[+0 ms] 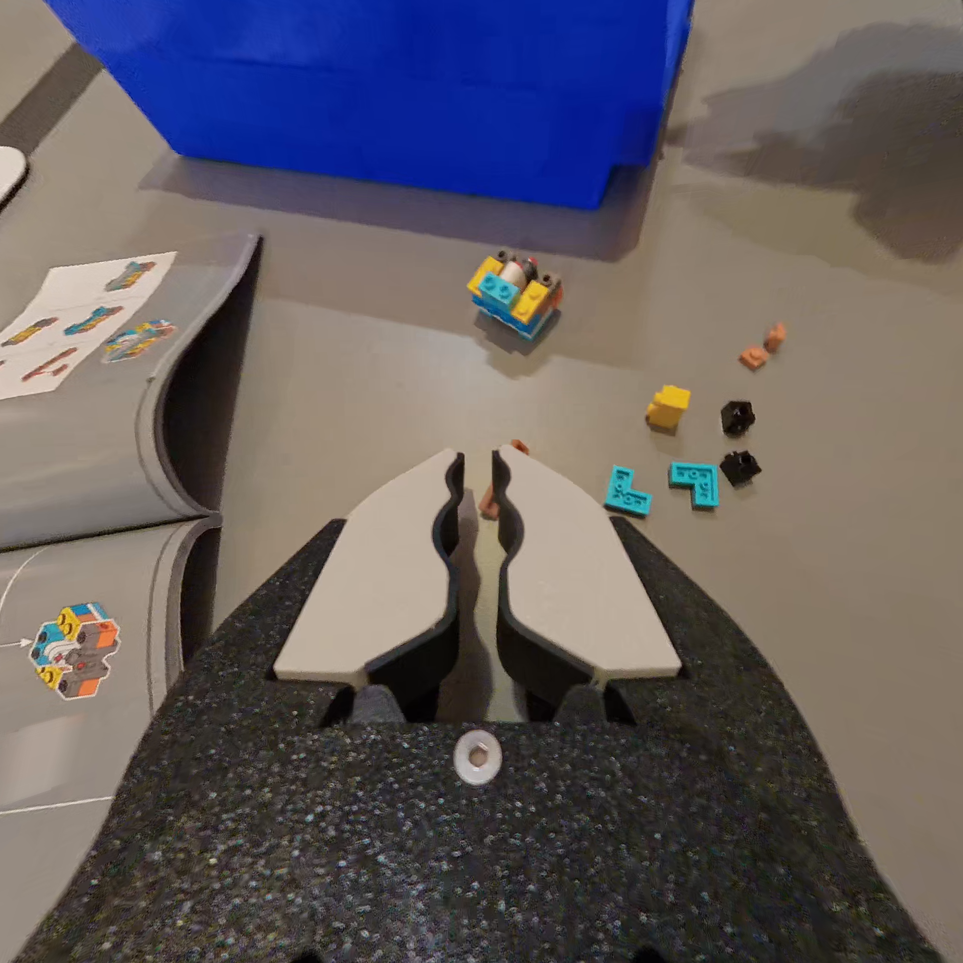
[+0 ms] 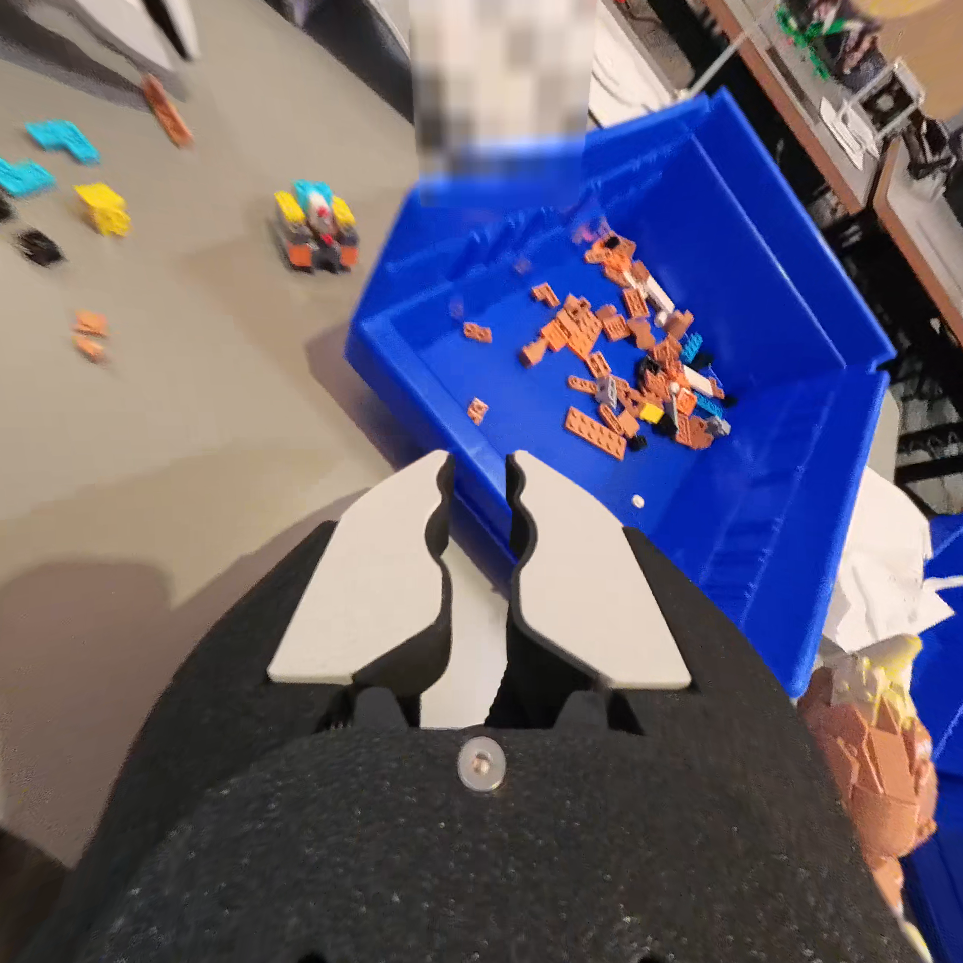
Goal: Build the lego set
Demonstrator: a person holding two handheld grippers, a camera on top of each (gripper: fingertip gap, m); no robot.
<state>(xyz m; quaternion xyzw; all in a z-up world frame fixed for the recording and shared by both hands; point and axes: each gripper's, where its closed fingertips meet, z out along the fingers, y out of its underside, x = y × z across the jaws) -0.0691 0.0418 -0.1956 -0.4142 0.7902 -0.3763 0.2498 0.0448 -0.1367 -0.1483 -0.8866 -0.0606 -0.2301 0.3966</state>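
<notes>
Left hand-held gripper [image 1: 477,458] low over the grey table [image 1: 365,417], jaws narrowed to a slim gap and gripping nothing, though a small brown piece [image 1: 490,503] lies on the table just under and between the tips; just right of those tips, two teal L-shaped plates [image 1: 628,492], two black pieces [image 1: 739,417] and a yellow brick [image 1: 668,406], with two tiny brown bits [image 1: 762,346] farther out; ahead and slightly right, the part-built model [image 1: 515,293] standing alone, yellow and teal bricks on top, well apart from both tools; to the left, the open instruction booklet [image 1: 94,323] with its pictured steps; beyond everything, the blue bin [image 1: 391,94]. Right hand-held gripper [image 2: 478,461] likewise narrow and empty, tips poised at the near rim of the blue bin [image 2: 781,521], whose floor carries a scatter of mostly brown pieces [image 2: 625,365]; off to its left on the table, the same small model [image 2: 317,229] and the sorted loose parts, blurred. Judged from this: only an early sub-assembly done; laid-out pieces not yet attached; most of the stock unsorted in the bin; likely more picking from the bin or the brown piece under the left tips next; bulk of the build left to do.
</notes>
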